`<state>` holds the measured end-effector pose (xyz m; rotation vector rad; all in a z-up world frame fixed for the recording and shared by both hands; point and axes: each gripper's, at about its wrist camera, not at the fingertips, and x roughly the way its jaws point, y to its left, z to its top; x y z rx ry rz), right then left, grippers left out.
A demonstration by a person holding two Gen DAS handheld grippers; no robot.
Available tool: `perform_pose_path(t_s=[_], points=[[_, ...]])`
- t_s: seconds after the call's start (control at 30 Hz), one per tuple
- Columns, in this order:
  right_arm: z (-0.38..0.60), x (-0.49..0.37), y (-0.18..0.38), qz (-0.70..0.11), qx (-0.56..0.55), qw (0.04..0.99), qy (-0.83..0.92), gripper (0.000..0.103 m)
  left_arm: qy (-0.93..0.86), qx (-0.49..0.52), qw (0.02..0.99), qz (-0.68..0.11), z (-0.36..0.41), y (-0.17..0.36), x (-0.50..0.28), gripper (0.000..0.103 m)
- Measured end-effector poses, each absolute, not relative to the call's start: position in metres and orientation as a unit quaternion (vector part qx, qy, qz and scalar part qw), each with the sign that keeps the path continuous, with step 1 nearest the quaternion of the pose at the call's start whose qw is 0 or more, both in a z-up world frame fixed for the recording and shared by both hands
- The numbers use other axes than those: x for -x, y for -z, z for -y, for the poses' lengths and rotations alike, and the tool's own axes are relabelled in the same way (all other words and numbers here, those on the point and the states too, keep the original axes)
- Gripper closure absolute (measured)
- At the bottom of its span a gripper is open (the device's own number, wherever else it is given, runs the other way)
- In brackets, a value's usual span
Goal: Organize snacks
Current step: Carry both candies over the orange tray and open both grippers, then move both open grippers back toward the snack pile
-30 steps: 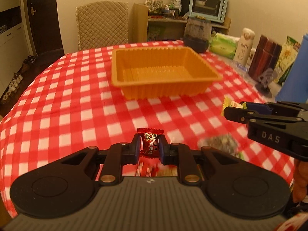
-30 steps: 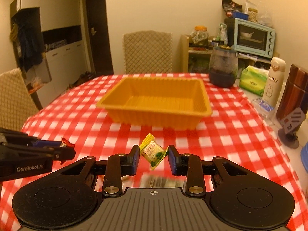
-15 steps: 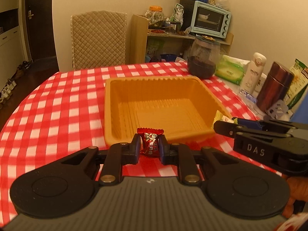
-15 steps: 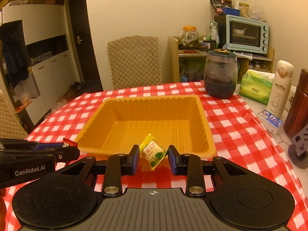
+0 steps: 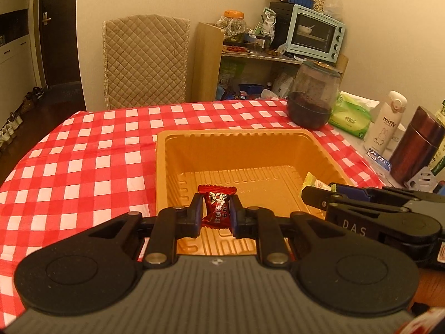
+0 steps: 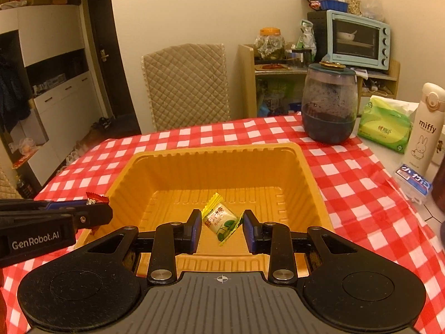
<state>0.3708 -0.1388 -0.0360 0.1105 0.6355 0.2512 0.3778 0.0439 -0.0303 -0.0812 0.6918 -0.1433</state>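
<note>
An orange plastic tray (image 5: 236, 134) (image 6: 217, 149) sits on the red checked tablecloth with nothing in it. My left gripper (image 5: 215, 213) is shut on a red wrapped candy (image 5: 217, 208) and hovers over the tray's near part. In the right wrist view it enters from the left, its fingertips (image 6: 107, 213) pinching the red candy (image 6: 96, 198). My right gripper (image 6: 221, 224) is shut on a yellow-green wrapped candy (image 6: 221, 220), also above the tray's near part. In the left wrist view that candy (image 5: 313, 181) sticks out of the right gripper's fingertips (image 5: 307, 194).
A dark glass jar (image 5: 313, 98) (image 6: 329, 107) stands just beyond the tray's far right corner. A green tissue pack (image 6: 385, 128), a white Miffy bottle (image 6: 424, 130) and a brown flask (image 5: 415, 144) crowd the table's right side. A quilted chair (image 6: 186, 83) stands behind.
Both grippers have travelled forward from the bare tablecloth to above the tray's near part, each still holding its candy. The tray now fills the middle of both views.
</note>
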Motion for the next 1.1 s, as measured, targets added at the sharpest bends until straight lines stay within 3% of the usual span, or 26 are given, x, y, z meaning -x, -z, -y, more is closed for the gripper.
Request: perform_pose_path(t_s=[0.3, 0.4, 0.77, 0.8, 0.9, 1.1], points=[[0.146, -0.386, 0.049, -0.327, -0.065, 0.937, -0.103, 0.07, 0.081, 0.037, 0.935, -0.342, -0.04, 0.045, -0.392, 0.084], [0.147, -0.388, 0.05, -0.328, -0.068, 0.937, -0.104, 0.07, 0.079, 0.036, 0.935, -0.343, -0.039, 0.049, -0.393, 0.069], [0.149, -0.388, 0.051, -0.318, -0.106, 0.933, -0.132, 0.07, 0.055, 0.041, 0.94, -0.335, -0.054, 0.043, -0.386, 0.068], [0.15, -0.388, 0.051, -0.316, -0.113, 0.932, -0.138, 0.069, 0.055, 0.04, 0.94, -0.334, -0.054, 0.043, -0.386, 0.068], [0.154, -0.389, 0.05, -0.31, -0.127, 0.932, -0.135, 0.051, 0.056, 0.034, 0.94, -0.334, -0.053, 0.043, -0.384, 0.068], [0.167, -0.384, 0.043, -0.291, -0.139, 0.939, -0.116, 0.051, 0.055, 0.028, 0.94, -0.336, -0.053, 0.043, -0.378, 0.067]])
